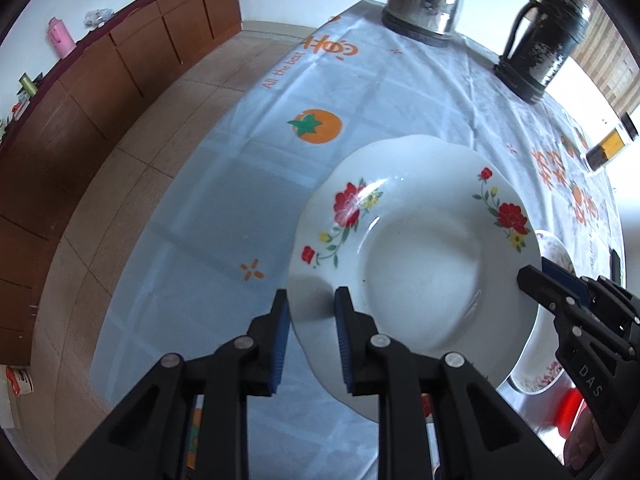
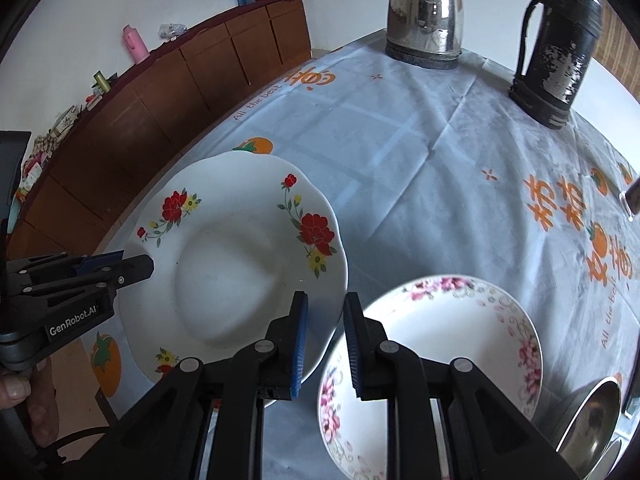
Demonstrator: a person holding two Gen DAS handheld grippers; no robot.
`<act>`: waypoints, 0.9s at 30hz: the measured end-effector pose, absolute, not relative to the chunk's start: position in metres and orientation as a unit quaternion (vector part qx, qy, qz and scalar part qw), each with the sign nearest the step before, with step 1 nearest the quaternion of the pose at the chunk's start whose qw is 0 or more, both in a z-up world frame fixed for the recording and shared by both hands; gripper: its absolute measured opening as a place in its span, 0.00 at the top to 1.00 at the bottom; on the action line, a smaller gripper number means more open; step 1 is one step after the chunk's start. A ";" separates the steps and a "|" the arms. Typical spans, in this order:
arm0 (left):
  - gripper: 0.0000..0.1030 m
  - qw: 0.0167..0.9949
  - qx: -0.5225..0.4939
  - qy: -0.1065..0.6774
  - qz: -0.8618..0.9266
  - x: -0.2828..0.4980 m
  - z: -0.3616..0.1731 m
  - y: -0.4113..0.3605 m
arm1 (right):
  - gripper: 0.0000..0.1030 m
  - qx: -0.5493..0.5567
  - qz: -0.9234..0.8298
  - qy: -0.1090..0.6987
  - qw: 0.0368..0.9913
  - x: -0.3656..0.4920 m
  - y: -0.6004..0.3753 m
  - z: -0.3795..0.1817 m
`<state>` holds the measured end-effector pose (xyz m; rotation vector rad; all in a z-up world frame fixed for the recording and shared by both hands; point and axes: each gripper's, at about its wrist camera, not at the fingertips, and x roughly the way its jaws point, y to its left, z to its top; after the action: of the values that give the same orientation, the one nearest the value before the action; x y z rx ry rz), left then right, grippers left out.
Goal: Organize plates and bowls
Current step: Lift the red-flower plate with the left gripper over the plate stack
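Two claws (image 2: 325, 340), two plates (image 2: 240, 256), one bowl (image 2: 440, 360).

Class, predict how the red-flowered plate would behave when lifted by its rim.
The red-flowered plate looks like glazed ceramic: probably rigid and breakable if dropped. Its glossy, reflective rim may slip between narrow pads. The left hand-held gripper straddles only one edge, so the wide plate would likely tilt downward.
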<state>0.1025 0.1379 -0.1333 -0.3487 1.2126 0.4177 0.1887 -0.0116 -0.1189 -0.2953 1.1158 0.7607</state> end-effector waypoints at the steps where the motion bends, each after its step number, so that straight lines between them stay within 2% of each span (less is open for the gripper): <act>1: 0.81 0.789 -0.159 0.563 0.191 0.102 -0.132 0.134 | 0.81 -0.135 0.348 0.514 0.773 0.187 -0.015 -0.118; 27: 0.81 0.812 -0.084 0.566 0.120 0.121 -0.115 0.038 | 0.81 -0.081 0.267 0.508 0.815 0.168 -0.123 -0.105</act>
<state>0.1205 0.0382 -0.1145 -0.1789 1.2081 0.2553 0.1681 -0.1230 -0.1052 -0.1737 1.0845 0.5686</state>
